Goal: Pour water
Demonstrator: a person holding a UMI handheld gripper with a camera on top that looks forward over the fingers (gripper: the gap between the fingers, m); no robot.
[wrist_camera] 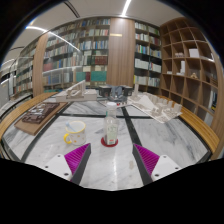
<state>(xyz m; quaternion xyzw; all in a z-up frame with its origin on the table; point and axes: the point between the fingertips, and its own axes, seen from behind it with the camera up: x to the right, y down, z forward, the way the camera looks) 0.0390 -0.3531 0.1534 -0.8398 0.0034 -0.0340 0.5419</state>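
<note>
A clear plastic bottle [110, 126] stands upright on a red coaster [109, 142] on the marble table, just ahead of my fingers and between their lines. A yellow mug [75, 130] with a white inside stands to the bottle's left. My gripper [112, 157] is open and empty, its two magenta pads [77, 156] wide apart short of the bottle.
The white marble table [120, 165] has dark stripes. A wooden tray with items [40, 115] lies at the left, papers and books [150, 103] lie beyond, and a dark object [117, 94] sits at the far end. Bookshelves [90, 45] line the back, open shelving [190, 60] at the right.
</note>
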